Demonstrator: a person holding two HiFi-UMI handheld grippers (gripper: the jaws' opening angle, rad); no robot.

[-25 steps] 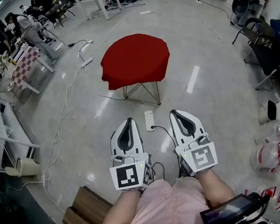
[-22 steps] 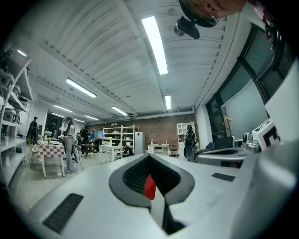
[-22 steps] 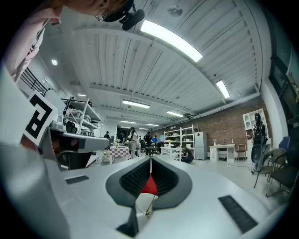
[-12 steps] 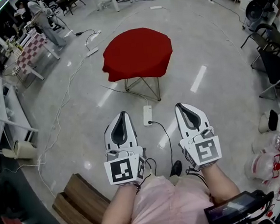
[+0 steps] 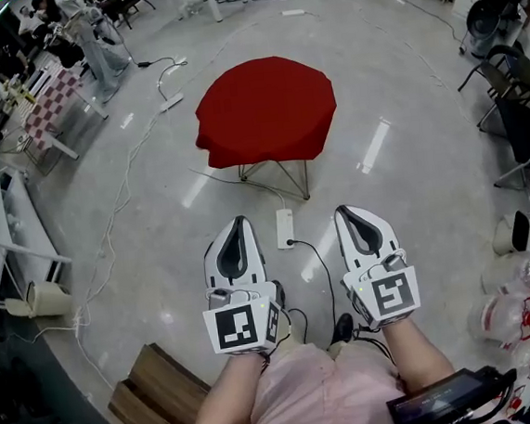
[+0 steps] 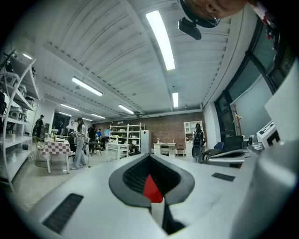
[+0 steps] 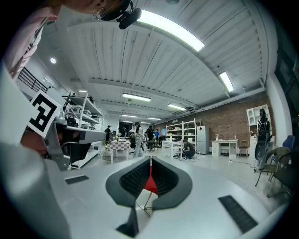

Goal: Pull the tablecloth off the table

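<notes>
A red tablecloth (image 5: 266, 108) covers a small round table that stands on thin wire legs (image 5: 280, 175) on the grey floor ahead of me. My left gripper (image 5: 238, 224) and right gripper (image 5: 350, 211) are held side by side, pointing level at the table and well short of it. Both are shut with nothing in them. In the left gripper view a sliver of the red tablecloth (image 6: 152, 188) shows through the window behind the closed tips of the left gripper (image 6: 150, 157). The right gripper view shows the red tablecloth (image 7: 150, 185) the same way, past the tips of the right gripper (image 7: 150, 159).
A white power strip (image 5: 284, 228) and trailing cables lie on the floor between me and the table. A wooden box (image 5: 158, 399) sits low left, shelving (image 5: 4, 231) along the left. Chairs (image 5: 507, 90) and a table edge with bottles (image 5: 524, 289) are at right. People stand by a checkered table (image 5: 45, 111).
Both grippers, still shut, have been carried a little forward towards the table, which now looks slightly larger in the head view.
</notes>
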